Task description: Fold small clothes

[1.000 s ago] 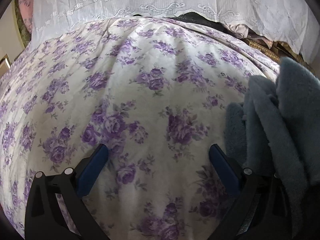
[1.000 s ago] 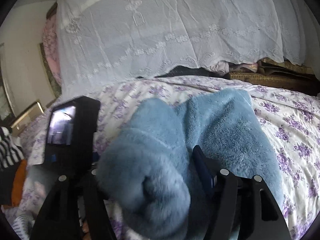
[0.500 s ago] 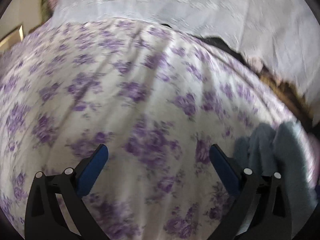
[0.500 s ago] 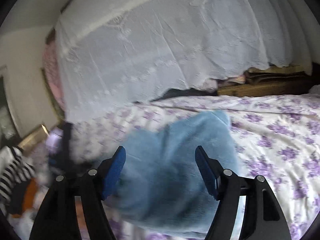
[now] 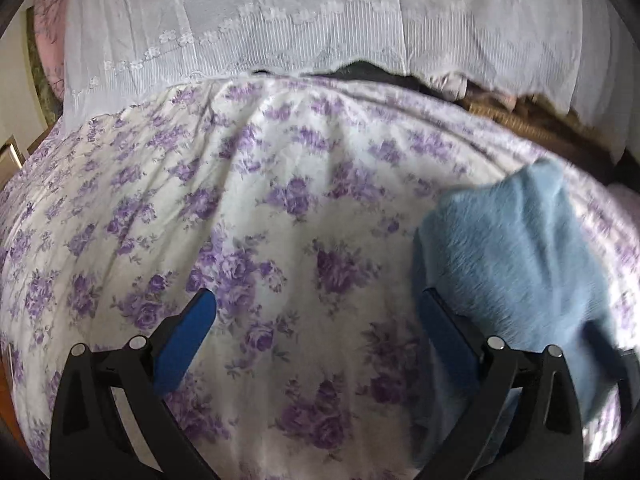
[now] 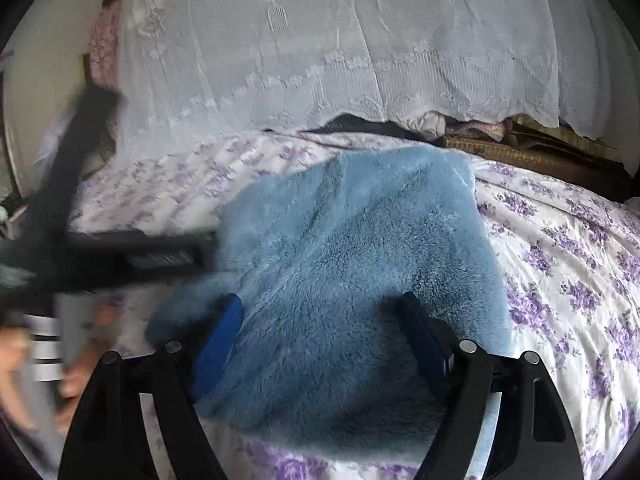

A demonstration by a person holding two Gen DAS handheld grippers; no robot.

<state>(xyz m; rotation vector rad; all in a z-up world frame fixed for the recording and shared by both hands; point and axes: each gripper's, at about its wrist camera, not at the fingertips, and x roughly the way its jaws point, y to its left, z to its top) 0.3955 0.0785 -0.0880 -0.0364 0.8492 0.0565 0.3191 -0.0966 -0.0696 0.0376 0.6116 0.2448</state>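
A fluffy blue fleece garment lies folded on the purple-flowered bedspread. My right gripper hovers over its near part. Its jaws are opening, the fleece lies between and under the blue pads, and they do not press on it. In the left wrist view the same fleece is at the right, just past the right finger. My left gripper stands open over the bare bedspread with nothing between its fingers. It also shows as a dark blur in the right wrist view, left of the fleece.
A white lace cloth hangs over a pile along the back of the bed. Brown woven items lie under its right end. A hand and a striped sleeve are blurred at the lower left.
The right gripper's jaws have spread off the bunched fleece, which now lies flatter on the bed. The left gripper swung away and back, staying open.
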